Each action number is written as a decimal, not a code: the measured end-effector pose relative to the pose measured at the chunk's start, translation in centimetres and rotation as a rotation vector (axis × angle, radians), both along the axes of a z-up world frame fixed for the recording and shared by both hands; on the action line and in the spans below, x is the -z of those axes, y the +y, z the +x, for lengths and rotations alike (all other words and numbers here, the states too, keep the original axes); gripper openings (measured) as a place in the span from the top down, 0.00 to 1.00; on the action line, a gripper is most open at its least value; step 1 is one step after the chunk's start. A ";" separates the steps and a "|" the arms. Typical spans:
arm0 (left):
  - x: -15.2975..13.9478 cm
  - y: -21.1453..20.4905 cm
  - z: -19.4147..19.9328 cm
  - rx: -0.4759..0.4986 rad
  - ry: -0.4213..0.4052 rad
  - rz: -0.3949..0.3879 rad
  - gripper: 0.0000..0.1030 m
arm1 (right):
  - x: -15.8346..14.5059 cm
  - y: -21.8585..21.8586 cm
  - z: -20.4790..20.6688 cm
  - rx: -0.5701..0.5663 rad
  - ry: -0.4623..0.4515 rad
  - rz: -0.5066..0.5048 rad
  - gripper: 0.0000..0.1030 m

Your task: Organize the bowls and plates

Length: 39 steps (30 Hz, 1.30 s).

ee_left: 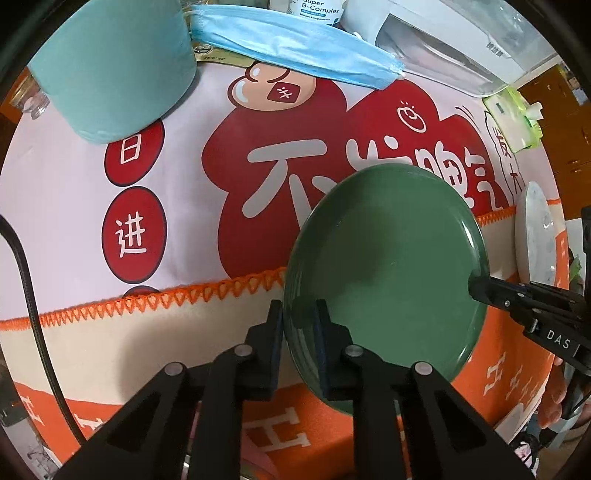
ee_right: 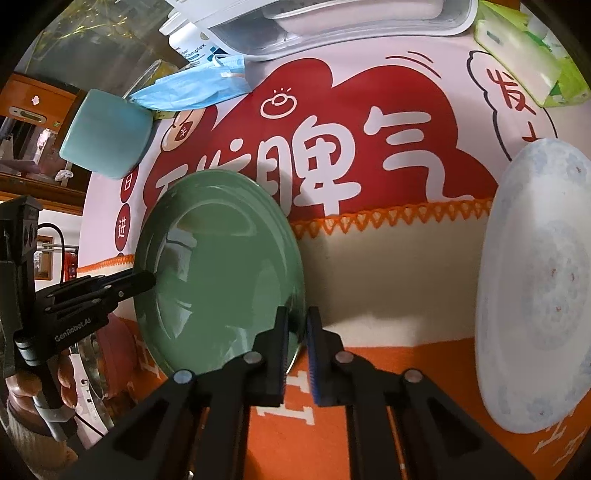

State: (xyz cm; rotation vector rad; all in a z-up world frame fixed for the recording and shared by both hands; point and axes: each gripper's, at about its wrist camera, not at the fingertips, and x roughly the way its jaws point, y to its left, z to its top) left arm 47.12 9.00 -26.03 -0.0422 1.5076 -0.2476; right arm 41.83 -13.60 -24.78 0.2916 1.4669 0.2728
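A green plate [ee_left: 388, 266] is held up above the cloth-covered table, gripped at opposite rims. My left gripper [ee_left: 300, 310] is shut on its near rim. My right gripper [ee_right: 295, 317] is shut on the plate's other rim [ee_right: 221, 273]; it shows in the left wrist view at the right [ee_left: 476, 286], and the left gripper shows in the right wrist view [ee_right: 149, 280]. A white plate with a pale blue pattern [ee_right: 535, 295] lies on the table to the right, also seen edge-on in the left wrist view [ee_left: 535, 229].
A teal cup [ee_left: 118, 66] stands at the far left. A blue face mask [ee_left: 295, 44], a supplement bottle [ee_left: 317, 11], a white appliance [ee_left: 443, 37] and a green tissue pack [ee_left: 513, 118] line the back of the table.
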 end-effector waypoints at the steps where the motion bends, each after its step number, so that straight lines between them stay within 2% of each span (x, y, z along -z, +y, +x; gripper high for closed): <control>1: -0.1 0.3 -0.1 -0.003 0.000 -0.004 0.88 | 0.0 0.1 0.0 0.000 0.001 -0.001 0.91; 4: -0.3 1.4 -0.2 -0.032 0.013 -0.030 0.90 | 0.0 0.0 0.0 -0.002 0.007 -0.002 0.92; 11: -0.8 1.0 -0.9 -0.028 0.012 -0.024 0.91 | -0.5 -0.7 -0.1 0.020 0.015 0.011 0.94; 21: -3.1 -2.5 -2.8 -0.011 0.003 -0.018 0.91 | -2.9 -2.5 -1.7 0.033 0.014 0.014 0.94; 30: -7.3 -6.3 -7.1 0.015 -0.023 -0.026 0.91 | -6.6 -5.4 -6.2 0.053 -0.006 0.047 0.94; 39: -11.9 -11.4 -14.4 0.064 -0.059 -0.014 0.91 | -10.2 -10.7 -14.3 0.086 -0.027 0.062 0.95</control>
